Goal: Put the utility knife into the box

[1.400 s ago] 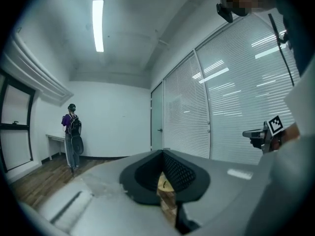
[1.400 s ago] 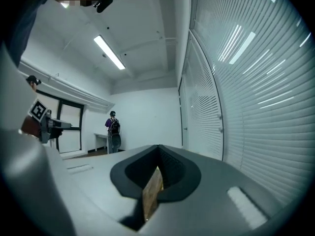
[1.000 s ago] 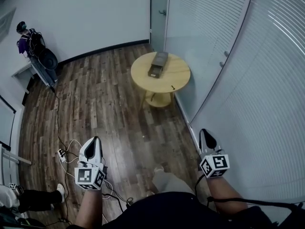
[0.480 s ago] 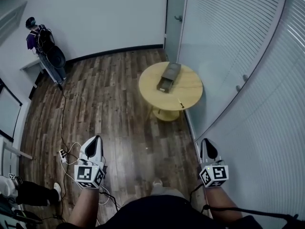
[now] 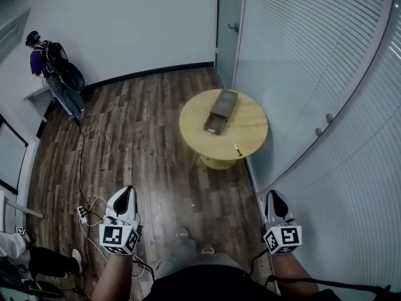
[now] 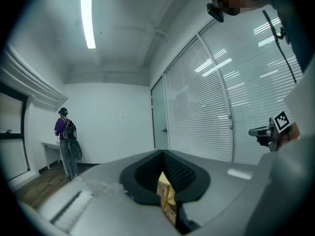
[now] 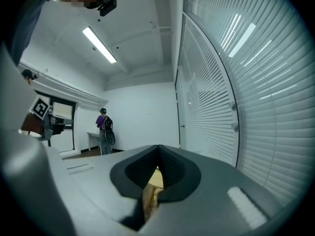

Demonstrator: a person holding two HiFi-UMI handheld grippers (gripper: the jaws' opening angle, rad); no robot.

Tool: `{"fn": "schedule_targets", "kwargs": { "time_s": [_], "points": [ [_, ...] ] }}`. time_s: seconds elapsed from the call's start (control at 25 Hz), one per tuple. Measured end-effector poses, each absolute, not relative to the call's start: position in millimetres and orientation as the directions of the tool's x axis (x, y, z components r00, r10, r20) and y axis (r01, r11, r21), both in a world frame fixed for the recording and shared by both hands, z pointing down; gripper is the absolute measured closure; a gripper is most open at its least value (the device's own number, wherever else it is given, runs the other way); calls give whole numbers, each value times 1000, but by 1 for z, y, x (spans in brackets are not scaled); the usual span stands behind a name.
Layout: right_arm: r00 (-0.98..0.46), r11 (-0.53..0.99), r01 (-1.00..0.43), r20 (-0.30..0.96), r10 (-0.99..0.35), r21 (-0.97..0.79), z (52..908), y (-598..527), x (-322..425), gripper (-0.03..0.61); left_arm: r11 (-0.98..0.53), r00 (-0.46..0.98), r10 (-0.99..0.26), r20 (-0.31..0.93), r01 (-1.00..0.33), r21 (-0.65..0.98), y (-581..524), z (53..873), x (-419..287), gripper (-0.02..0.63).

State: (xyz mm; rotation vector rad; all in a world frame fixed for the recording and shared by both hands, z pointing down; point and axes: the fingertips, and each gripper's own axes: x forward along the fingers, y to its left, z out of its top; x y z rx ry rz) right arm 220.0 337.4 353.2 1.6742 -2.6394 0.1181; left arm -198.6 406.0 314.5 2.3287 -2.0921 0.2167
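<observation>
- State: left gripper and right gripper both have fingers closed on nothing. Both are held low, well apart from the table at 12 o'clock.
- Utility knife: a small thin sliver at the table's 5 o'clock edge, too small to confirm. The box lies toward the table's 11 o'clock, apart from the knife.
- Risk 1: the knife sits close to the rim. A closed or late-opening finger nudging it would likely push it off onto the floor.
- Risk 2: the knife is thin and lies flat. Fingers coming in level may slide over it or pinch only one end, so it could pivot and drop on the way to the box.
- Risk 3: the box looks narrow and long. Releasing off-centre could leave the knife on the rim or beside the box.
- Risk 4: cables lie on the floor at 9 o'clock of the left gripper, a trip hazard when stepping in.
- Risk 5: the glass wall is near at 3 o'clock, so the right gripper could knock it.
</observation>
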Motion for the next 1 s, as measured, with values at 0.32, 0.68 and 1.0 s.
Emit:
{"fn": "schedule_targets", "kwargs": {
  "time_s": [0.32,0.68,1.0],
  "points": [
    [-349,347,-937,80,-934,-37,348,292,203,569,-157,149,-980,130,-986,-55,336,338,-225,609],
    [-270,267,-963,57,-961,-47,344,225,169,569,-336,319,-939,131,-931,-140,229,327,-220,609],
    [-206,203,-978,84,-975,-47,346,184,138,569,-389,370,-916,156,-914,-115,163,338,-259,608]
  ]
}}
